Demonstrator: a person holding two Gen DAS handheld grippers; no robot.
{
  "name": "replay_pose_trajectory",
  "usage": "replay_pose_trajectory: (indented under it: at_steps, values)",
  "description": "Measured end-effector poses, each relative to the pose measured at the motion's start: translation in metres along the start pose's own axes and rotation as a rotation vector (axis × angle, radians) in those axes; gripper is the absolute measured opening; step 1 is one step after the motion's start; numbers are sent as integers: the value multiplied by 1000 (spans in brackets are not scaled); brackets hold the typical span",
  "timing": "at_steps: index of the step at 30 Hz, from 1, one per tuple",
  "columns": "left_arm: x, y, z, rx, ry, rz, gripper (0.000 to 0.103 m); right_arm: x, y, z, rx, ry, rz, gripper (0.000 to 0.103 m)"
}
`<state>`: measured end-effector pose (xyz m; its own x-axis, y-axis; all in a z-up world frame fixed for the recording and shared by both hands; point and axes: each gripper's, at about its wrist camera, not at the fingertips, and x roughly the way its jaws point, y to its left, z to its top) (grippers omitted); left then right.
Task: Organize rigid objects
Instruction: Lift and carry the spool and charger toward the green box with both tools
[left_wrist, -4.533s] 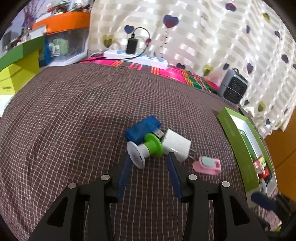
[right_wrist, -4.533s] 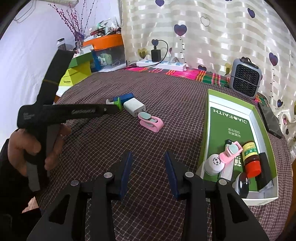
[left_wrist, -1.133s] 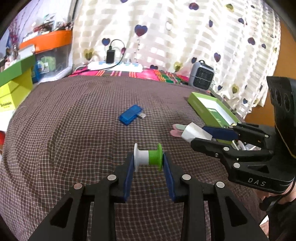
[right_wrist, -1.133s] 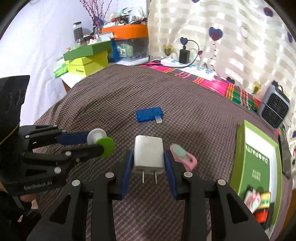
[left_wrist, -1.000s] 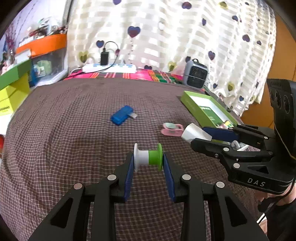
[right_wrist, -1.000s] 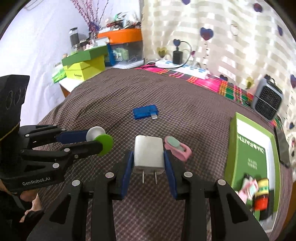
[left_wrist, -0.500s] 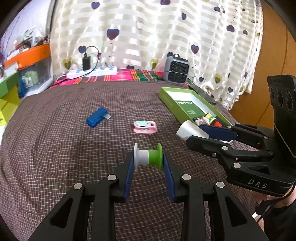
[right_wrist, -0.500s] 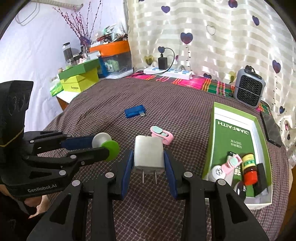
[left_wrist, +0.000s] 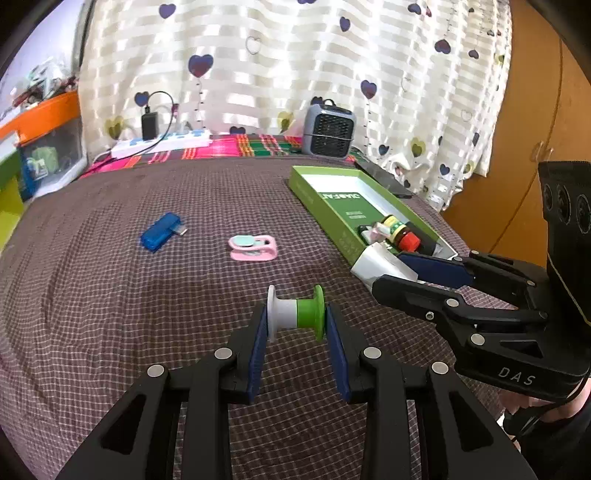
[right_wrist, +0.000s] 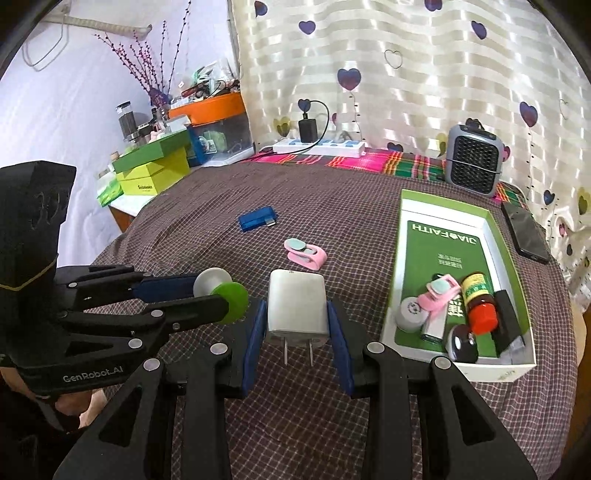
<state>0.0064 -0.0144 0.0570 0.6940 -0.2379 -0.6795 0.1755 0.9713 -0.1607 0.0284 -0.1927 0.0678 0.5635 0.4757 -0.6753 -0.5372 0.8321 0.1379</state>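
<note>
Tablecloth (right_wrist: 369, 206) is looking like woven cloth w/ a fine check, matt, slightly wrinkled. Spool (left_wrist: 295, 313) is showing smooth plastic, half white, half green, w/ a soft sheen. Charger (right_wrist: 297, 307) is reading as glossy white plastic, its two prongs shining like metal. Left gripper (left_wrist: 295, 345) & right gripper (right_wrist: 297, 345) are looking like matt black plastic w/ dull blue pads (left_wrist: 257, 343) and small bright metal screw heads. Box (right_wrist: 448, 216) is appearing as printed cardboard, green outside, white inside, semi-gloss. Pink clip (left_wrist: 253, 248) & blue USB adapter (left_wrist: 159, 233) are looking like smooth plastic, the adapter translucent. Curtain (right_wrist: 424, 74) is showing thin cloth w/ satiny stripes.
</note>
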Motion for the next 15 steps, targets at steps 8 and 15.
replay_pose_trajectory:
  at_steps: [8, 15]
  values:
    - [6, -20, 9, 34, -5, -35, 30, -9, -15, -4, 31, -10, -29, 36]
    - [14, -34, 19, 65, -13, -59, 30, -13, -24, -3, 40, -19, -43, 36]
